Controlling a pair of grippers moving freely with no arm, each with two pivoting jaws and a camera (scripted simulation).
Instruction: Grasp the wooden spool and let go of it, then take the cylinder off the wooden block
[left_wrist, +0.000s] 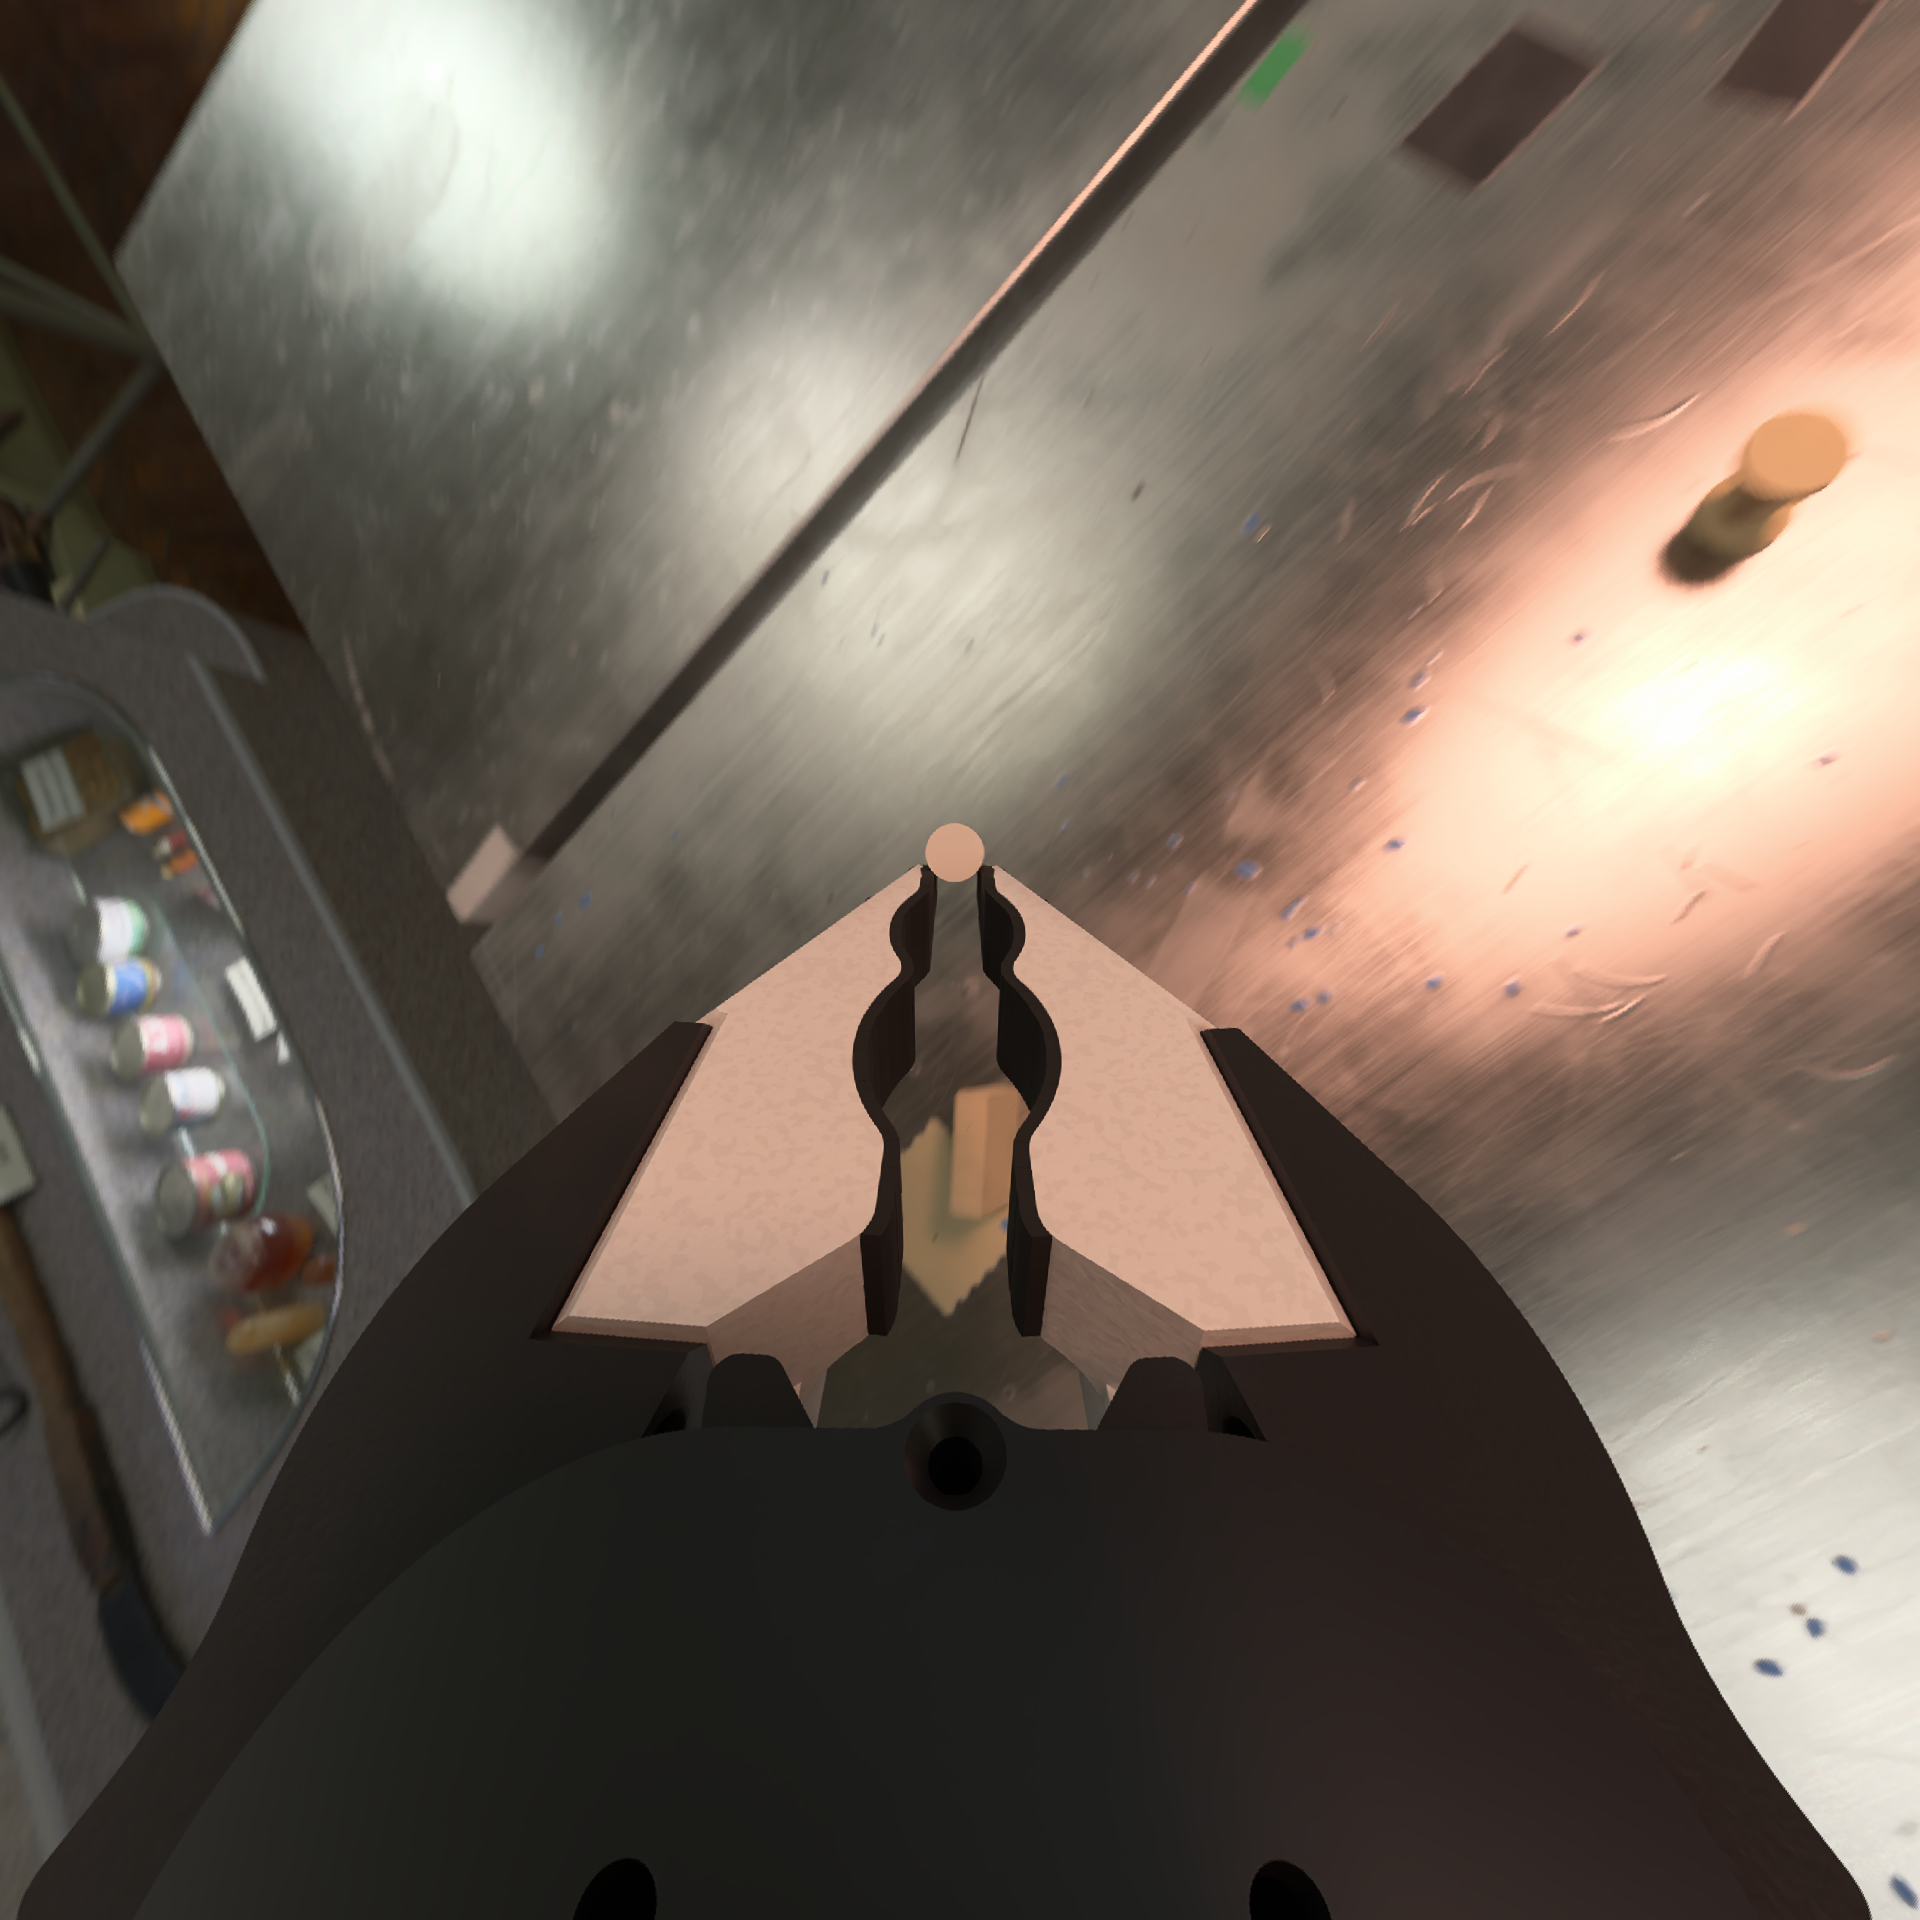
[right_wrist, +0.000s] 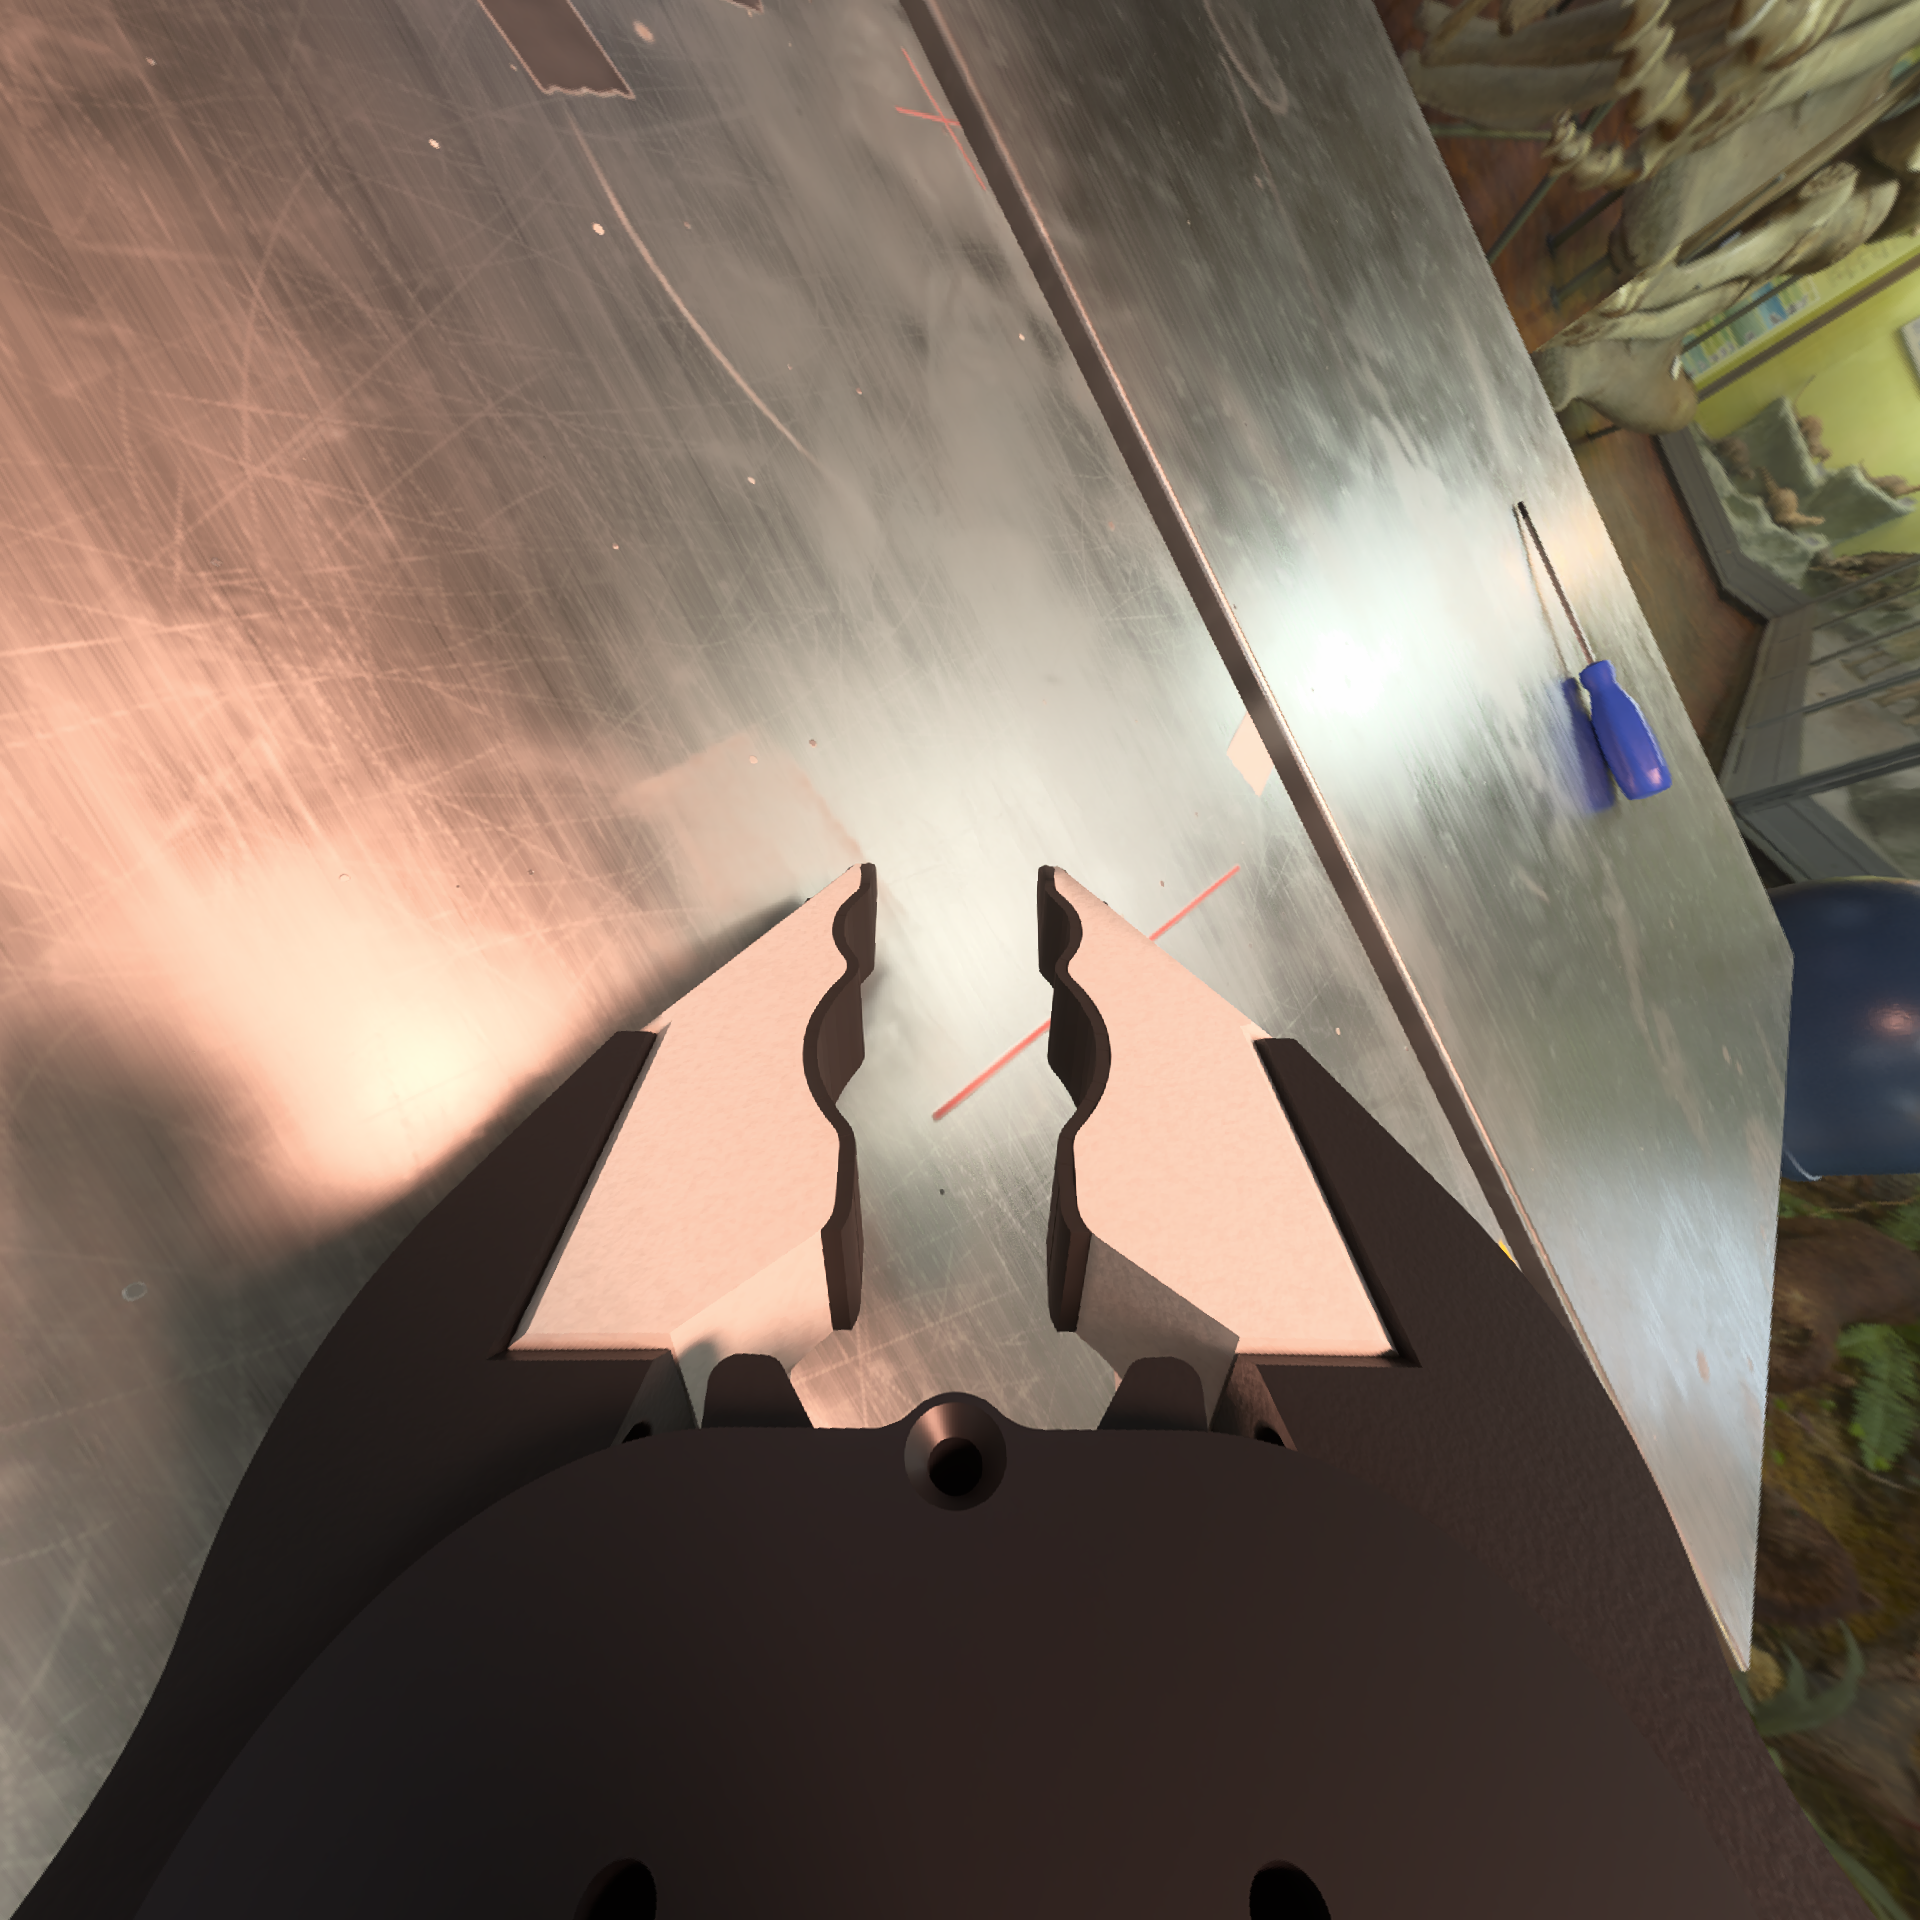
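Observation:
In the left wrist view my left gripper (left_wrist: 954, 881) is shut on a small pale cylinder (left_wrist: 954, 850). The cylinder's round end shows at the fingertips. The wooden block (left_wrist: 982, 1148) lies on the metal table and shows through the gap between the fingers, apart from the cylinder. The wooden spool (left_wrist: 1782, 468) stands on the table at the far right, clear of the gripper. In the right wrist view my right gripper (right_wrist: 956, 883) is open and empty over the bare metal table (right_wrist: 416, 520).
A dark seam (left_wrist: 883, 457) runs diagonally across the table. A glass case (left_wrist: 177, 1039) holding several cans stands off the table's left side. A blue-handled screwdriver (right_wrist: 1621, 738) lies near the right edge, with a dark blue ball (right_wrist: 1849, 1039) beyond it.

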